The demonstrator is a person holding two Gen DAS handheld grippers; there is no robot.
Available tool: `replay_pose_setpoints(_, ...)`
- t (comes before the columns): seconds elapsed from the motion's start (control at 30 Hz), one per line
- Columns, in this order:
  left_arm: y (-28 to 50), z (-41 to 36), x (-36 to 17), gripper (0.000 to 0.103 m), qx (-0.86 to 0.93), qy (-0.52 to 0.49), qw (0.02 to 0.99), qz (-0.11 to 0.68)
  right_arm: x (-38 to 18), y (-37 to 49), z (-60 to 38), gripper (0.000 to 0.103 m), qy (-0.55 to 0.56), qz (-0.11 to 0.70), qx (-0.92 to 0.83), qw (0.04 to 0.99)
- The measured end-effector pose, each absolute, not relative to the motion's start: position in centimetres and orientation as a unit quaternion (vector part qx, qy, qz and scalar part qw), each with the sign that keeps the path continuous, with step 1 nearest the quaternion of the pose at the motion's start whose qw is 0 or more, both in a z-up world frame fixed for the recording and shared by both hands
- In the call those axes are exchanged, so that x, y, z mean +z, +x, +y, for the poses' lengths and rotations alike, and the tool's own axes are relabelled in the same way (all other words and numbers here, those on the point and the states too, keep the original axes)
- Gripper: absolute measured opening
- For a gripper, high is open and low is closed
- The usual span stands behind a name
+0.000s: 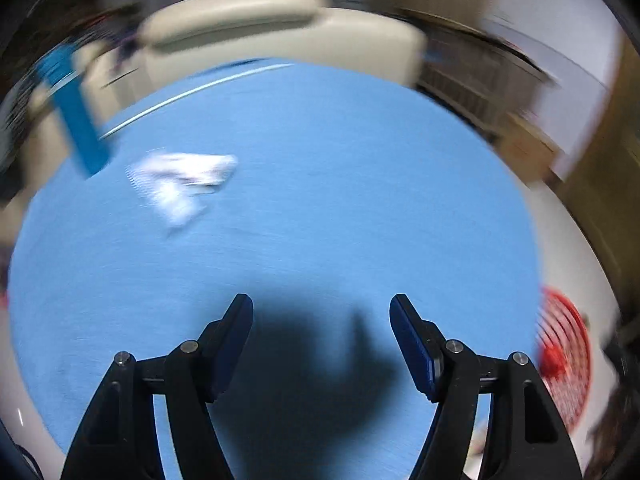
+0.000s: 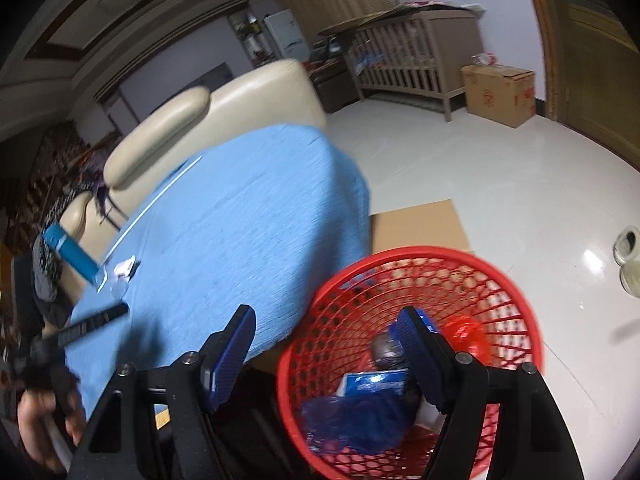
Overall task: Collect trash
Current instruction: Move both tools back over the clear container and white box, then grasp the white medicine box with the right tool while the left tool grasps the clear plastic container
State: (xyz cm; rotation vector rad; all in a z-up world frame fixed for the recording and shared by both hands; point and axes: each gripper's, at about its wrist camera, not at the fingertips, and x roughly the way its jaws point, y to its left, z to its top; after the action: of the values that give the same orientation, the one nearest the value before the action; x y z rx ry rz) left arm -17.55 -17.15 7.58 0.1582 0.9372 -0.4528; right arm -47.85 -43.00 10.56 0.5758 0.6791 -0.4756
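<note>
A crumpled white paper (image 1: 180, 184) lies on the blue tablecloth (image 1: 320, 160), left of and well ahead of my left gripper (image 1: 322, 304). That gripper is open with nothing between its fingers, and its view is smeared by motion. My right gripper (image 2: 326, 312) is open and empty, over the near rim of the red mesh basket (image 2: 420, 250) beside the table. Inside the basket lie a blue plastic bag (image 2: 348, 420), a blue packet (image 2: 372, 386) and other scraps. The same white paper (image 2: 126, 268) shows far left in the right wrist view, with the left gripper's black fingers (image 2: 96, 322) just short of it.
A blue box (image 1: 76, 120) stands at the table's far left edge. A beige sofa (image 2: 260, 92) backs the table. Flat cardboard (image 2: 416, 224) lies on the white floor behind the basket, with a cardboard box (image 2: 500, 92) and a wooden crib (image 2: 412, 56) farther off. A person's hand (image 2: 40, 420) holds the left gripper.
</note>
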Motion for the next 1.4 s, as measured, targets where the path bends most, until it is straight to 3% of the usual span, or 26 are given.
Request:
replay_pose_setpoints(0.17,-10.9,-13.4,7.0,0.072,-0.117,0.035,0.885,0.45,10.2,-45.2,-41.5,0.076,0.259,0.348,-0.211,0.876)
replay_pose_setpoints(0.5,-4.3,-13.6,3.9,0.073,-0.09,0.039,0.871,0.481,10.8,-39.9,-39.1,0.076,0.222,0.382,-0.191,0.877)
replay_pose_setpoints(0.57,-4.3,-12.5,3.7,0.05,-0.111,0.008,0.875,0.472,11.1,-38.6,-38.5,0.076,0.211,0.386,-0.186,0.879)
replay_pose_setpoints(0.63,-4.2,-11.1,4.0,0.042,-0.128,-0.003,0.875,0.466,11.4,-37.1,-37.8,0.076,0.198,0.389,-0.178,0.882)
replay_pose_setpoints(0.7,-4.6,-9.6,4.4,0.021,-0.138,-0.002,0.877,0.46,11.5,-34.6,-36.9,0.076,0.183,0.396,-0.167,0.884)
replay_pose_setpoints(0.73,-4.8,-8.8,4.4,0.004,-0.14,-0.004,0.875,0.463,11.5,-33.7,-36.5,0.076,0.179,0.398,-0.163,0.885)
replay_pose_setpoints(1.13,-6.3,-1.2,3.4,0.004,-0.157,-0.031,0.866,0.474,11.3,-11.6,-23.4,0.076,0.034,0.43,0.034,0.901)
replay_pose_setpoints(1.4,-5.9,1.0,3.9,0.004,-0.178,-0.036,0.86,0.476,8.8,-3.9,-19.5,0.076,-0.038,0.46,0.078,0.884)
